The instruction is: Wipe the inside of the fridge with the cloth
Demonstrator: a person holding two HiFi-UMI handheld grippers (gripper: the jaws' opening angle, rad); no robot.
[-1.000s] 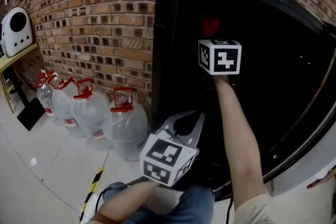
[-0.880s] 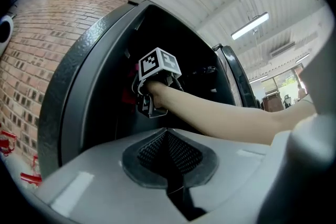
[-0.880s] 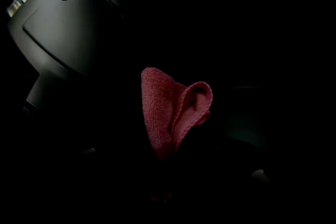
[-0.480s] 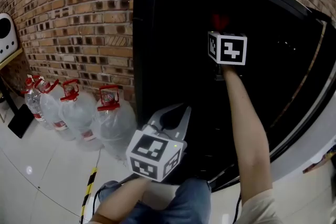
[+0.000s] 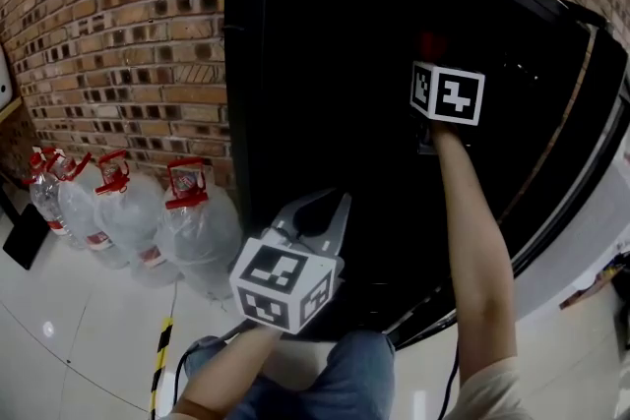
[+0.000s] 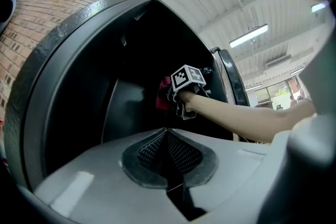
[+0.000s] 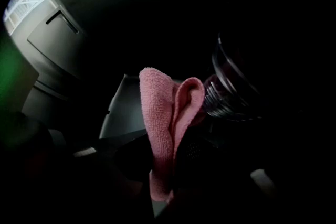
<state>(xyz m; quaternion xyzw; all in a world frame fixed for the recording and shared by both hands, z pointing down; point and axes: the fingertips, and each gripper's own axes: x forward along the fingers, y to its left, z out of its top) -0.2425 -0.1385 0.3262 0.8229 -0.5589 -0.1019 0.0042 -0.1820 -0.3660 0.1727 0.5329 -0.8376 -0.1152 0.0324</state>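
1. Risk: the cloth (image 7: 161,113) is pinched only at its lower end by the right gripper's (image 7: 169,178) fingers; a hard drag along the fridge (image 5: 325,34) wall could pull it free; the glass jar (image 7: 227,96) just beside it could get knocked.
2. Right forearm (image 5: 474,241) stretched straight in, deep inside the fridge; left gripper (image 5: 317,210) held low outside, fingers pressed together, empty.

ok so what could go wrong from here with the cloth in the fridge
1. The cloth sits right beside a ribbed glass container inside the dark fridge; a wide swipe might knock it.
2. The right gripper pinches only the cloth's lower end, so the loose fold may slip free when pressed against a wall.
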